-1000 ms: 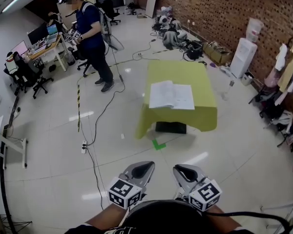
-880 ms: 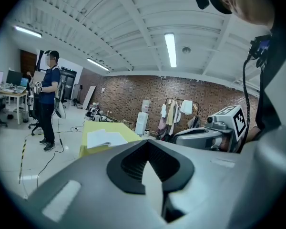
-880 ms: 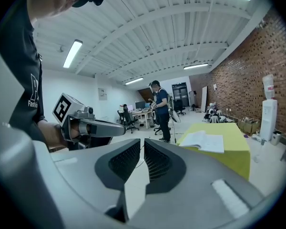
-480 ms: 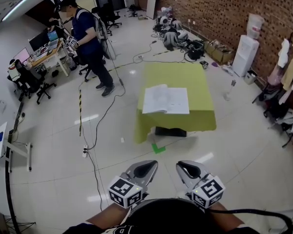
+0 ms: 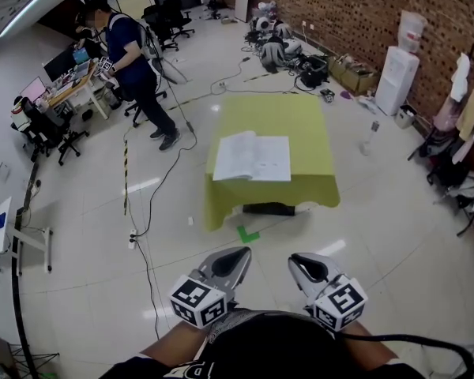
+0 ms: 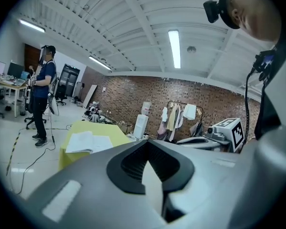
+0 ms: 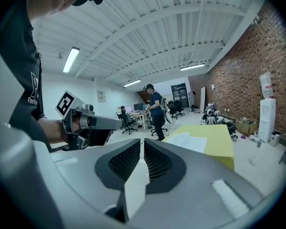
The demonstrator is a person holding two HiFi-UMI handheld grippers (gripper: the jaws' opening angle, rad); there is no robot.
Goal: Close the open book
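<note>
An open book (image 5: 251,157) with white pages lies flat near the front edge of a table covered in a yellow-green cloth (image 5: 296,121). The table stands a few steps ahead of me on the floor. Both grippers are held low, close to my body and far short of the table. My left gripper (image 5: 231,260) is shut with nothing in it, and my right gripper (image 5: 306,267) is the same. The left gripper view shows its jaws (image 6: 147,144) together, with the book (image 6: 88,141) far off. In the right gripper view the jaws (image 7: 143,144) nearly touch; the book (image 7: 187,141) is distant.
A person (image 5: 130,58) walks at the far left by desks and office chairs (image 5: 47,113). Cables (image 5: 146,212) trail across the floor to the table's left. A green tape mark (image 5: 247,234) lies before the table. A water dispenser (image 5: 395,77) and hanging clothes (image 5: 466,109) line the brick wall.
The table and book have drifted left and slightly nearer in the head view. The person at the back has stepped further left. Both grippers stay shut near my body.
</note>
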